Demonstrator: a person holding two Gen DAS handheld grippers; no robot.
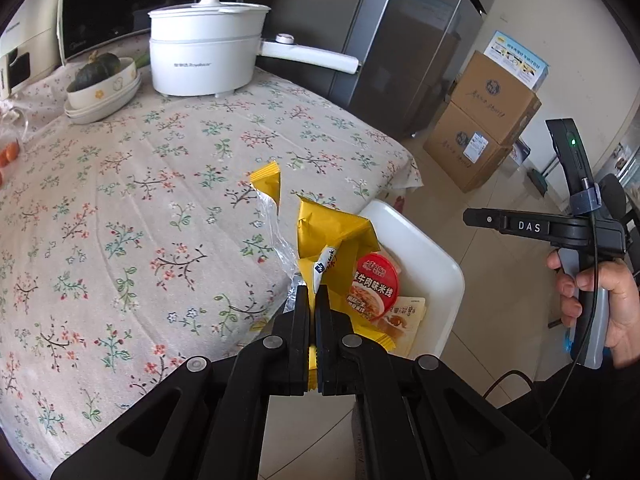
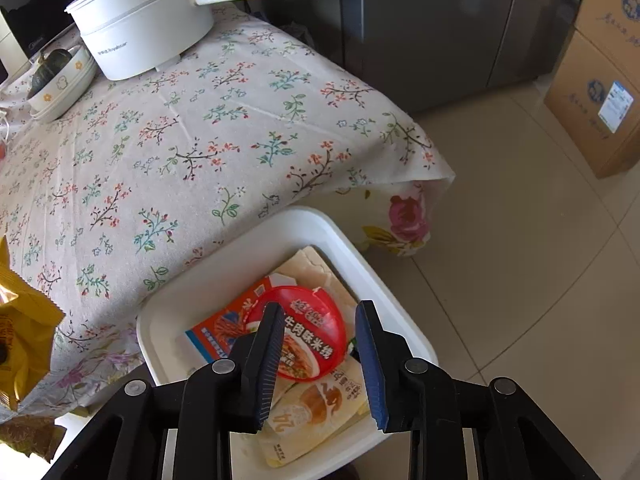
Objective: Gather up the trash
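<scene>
My left gripper point(image 1: 314, 292) is shut on a crumpled yellow snack wrapper point(image 1: 334, 236), held over the table corner beside a white bin point(image 1: 424, 248). A clear torn strip with a yellow end point(image 1: 268, 188) hangs from the wrapper. The bin point(image 2: 304, 216) stands on the floor against the table and holds a red noodle-cup lid point(image 2: 316, 332), an orange and blue packet point(image 2: 218, 330) and a beige bread packet point(image 2: 316, 404). Directly above the bin hangs my right gripper point(image 2: 320, 312), open, with nothing between its pads. The yellow wrapper point(image 2: 24, 332) shows at that view's left edge.
A floral tablecloth covers the table point(image 1: 160, 200). At its back stand a white electric pot point(image 1: 208, 52) with a long handle and stacked bowls holding a green squash point(image 1: 102, 80). A grey fridge point(image 1: 400, 40) and stacked cardboard boxes point(image 1: 480, 120) stand on the tiled floor beyond.
</scene>
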